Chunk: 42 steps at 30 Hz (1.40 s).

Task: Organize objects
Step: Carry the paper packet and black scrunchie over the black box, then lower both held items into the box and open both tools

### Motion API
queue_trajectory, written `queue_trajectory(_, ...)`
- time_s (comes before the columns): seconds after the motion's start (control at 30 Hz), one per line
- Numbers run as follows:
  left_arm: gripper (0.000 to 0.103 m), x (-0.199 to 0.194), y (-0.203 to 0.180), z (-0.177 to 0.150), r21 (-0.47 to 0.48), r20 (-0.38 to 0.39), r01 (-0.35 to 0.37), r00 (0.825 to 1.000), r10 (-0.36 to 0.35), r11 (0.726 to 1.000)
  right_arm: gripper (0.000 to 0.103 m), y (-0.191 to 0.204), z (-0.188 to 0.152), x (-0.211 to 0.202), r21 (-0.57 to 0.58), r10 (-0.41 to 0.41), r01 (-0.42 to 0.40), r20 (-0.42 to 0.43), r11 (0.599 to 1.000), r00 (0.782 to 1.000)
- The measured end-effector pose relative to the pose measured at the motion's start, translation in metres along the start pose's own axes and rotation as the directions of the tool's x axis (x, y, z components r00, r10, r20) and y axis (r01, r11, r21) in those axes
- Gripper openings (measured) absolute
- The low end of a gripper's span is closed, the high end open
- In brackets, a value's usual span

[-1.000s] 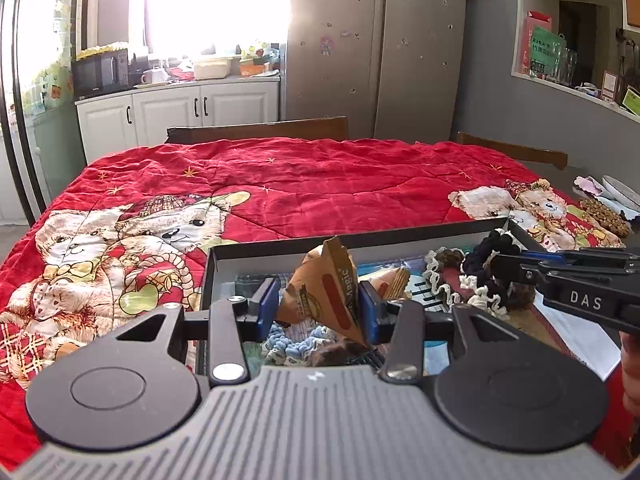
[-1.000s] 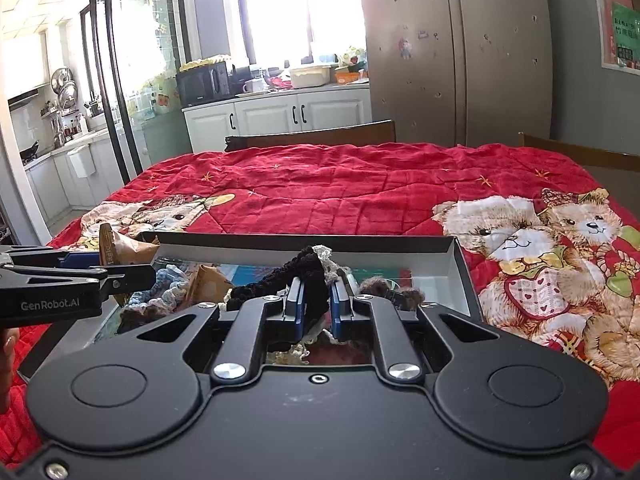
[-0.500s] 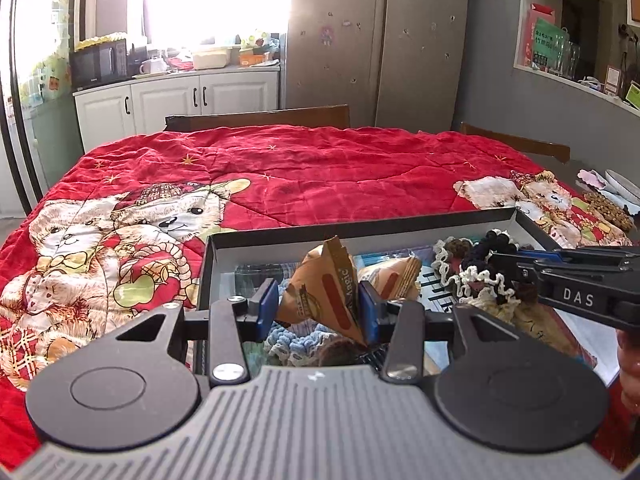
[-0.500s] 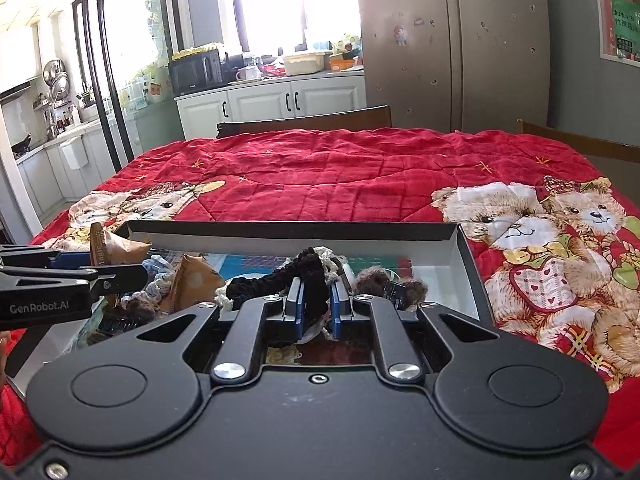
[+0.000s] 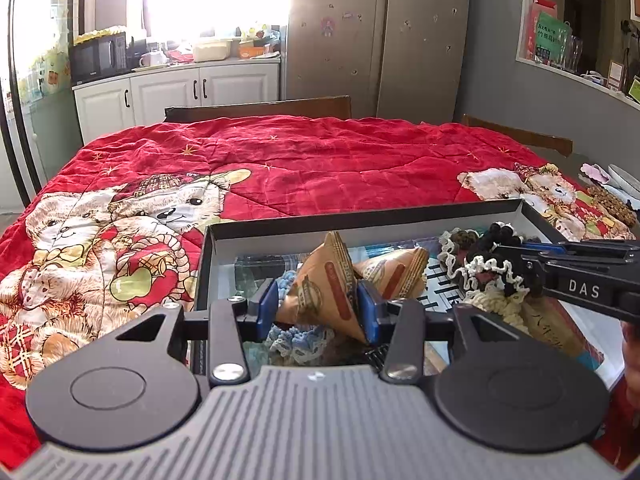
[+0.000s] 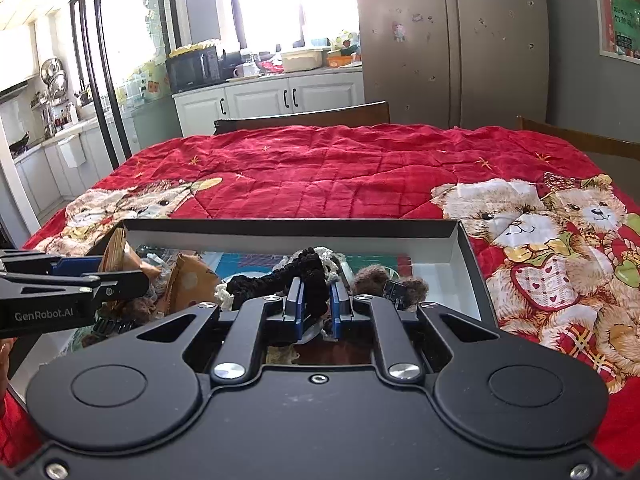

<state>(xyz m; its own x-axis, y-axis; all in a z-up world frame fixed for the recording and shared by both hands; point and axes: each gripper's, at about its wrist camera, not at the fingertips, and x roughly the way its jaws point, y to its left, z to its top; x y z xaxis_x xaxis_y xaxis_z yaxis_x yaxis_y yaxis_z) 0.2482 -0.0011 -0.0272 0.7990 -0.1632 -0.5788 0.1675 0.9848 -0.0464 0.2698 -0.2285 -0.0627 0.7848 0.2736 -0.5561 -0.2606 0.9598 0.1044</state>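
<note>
A shallow black box (image 5: 360, 216) with white inner walls lies on the red bear quilt; it also shows in the right wrist view (image 6: 288, 225). My left gripper (image 5: 318, 306) is shut on a brown triangular snack packet (image 5: 324, 288) held over the box's left part. A second brown packet (image 5: 394, 274) lies just behind it. My right gripper (image 6: 317, 308) is shut on a black crocheted hair tie (image 6: 296, 274) over the box's middle. The right gripper shows in the left wrist view (image 5: 516, 258), with the black tie (image 5: 502, 236) at its tips.
The box holds a blue crocheted tie (image 5: 298, 338), cream lace ties (image 5: 494, 276) and a brown fuzzy tie (image 6: 372, 276). Wooden chair backs (image 5: 260, 108) stand at the quilt's far edge. Plates and a brown beaded item (image 5: 612, 198) lie at the right.
Both grippers have kept their grip and hold almost still over the box; the view has shifted slightly, with the box a little lower and closer in both frames.
</note>
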Motion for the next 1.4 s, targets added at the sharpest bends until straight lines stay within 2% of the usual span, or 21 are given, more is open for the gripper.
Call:
queue_trajectory(0.87, 0.049, 0.0017, -0.0026, -0.0013, 0.015, -0.004, -0.004, 1.000, 0.005, 1.000, 0.018, 0.0068, -0.0015, 0.0056, -0.060, 0.003, -0.006, -0.050, 0.998, 0.999)
queue_trajectory(1.1, 0.055, 0.0018, -0.0029, -0.0011, 0.016, -0.004, -0.005, 1.000, 0.005, 1.000, 0.019, 0.0071, -0.0017, 0.0052, -0.056, 0.001, -0.004, -0.049, 0.998, 0.999)
queue_trajectory(1.23, 0.056, 0.0011, -0.0044, -0.0018, 0.019, 0.004, -0.005, 1.000, 0.005, 1.000, 0.025, 0.0073, -0.0021, 0.0044, -0.052, -0.004, 0.001, -0.044, 0.999, 0.999)
queue_trajectory(1.4, 0.062, -0.0012, -0.0042, -0.0019, 0.017, 0.014, -0.002, 1.000, 0.002, 1.000, 0.035, 0.0061, -0.0017, 0.0010, -0.049, -0.009, 0.007, -0.029, 0.999, 1.000)
